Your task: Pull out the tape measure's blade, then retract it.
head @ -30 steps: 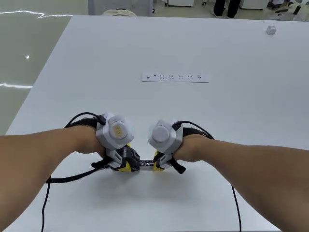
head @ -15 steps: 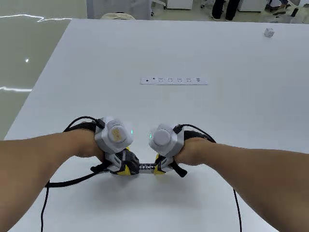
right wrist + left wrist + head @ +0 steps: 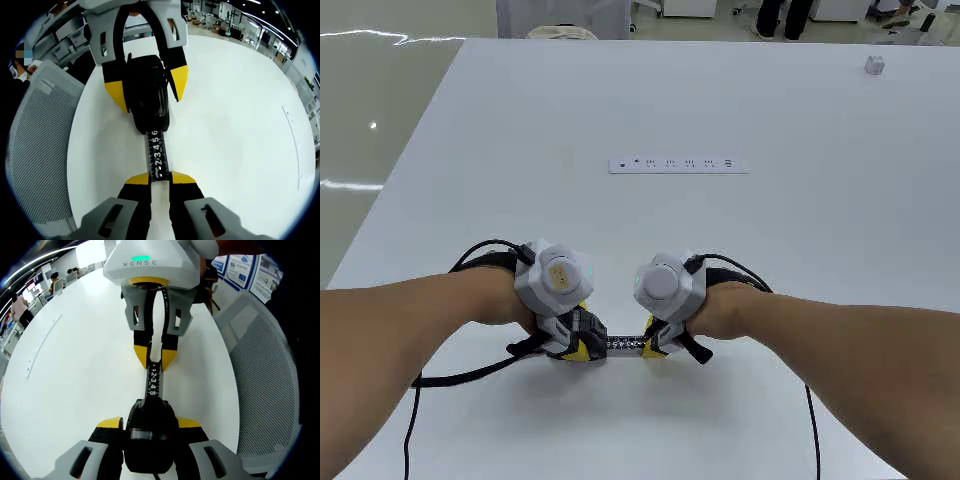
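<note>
Bright, even light from overhead fills the head view. The white table (image 3: 800,250) looks nearly flat, and only a soft, faint shadow lies on it beneath the tape measure (image 3: 582,338). The glossy floor (image 3: 360,120) at the left carries thin streaks of glare. Focus is sharp all over. Both gripper views bend strongly toward their edges, so the table's rim curves. In the right gripper view the numerals on the blade (image 3: 157,155) are crisp, while the tape measure's black case shows little detail.
</note>
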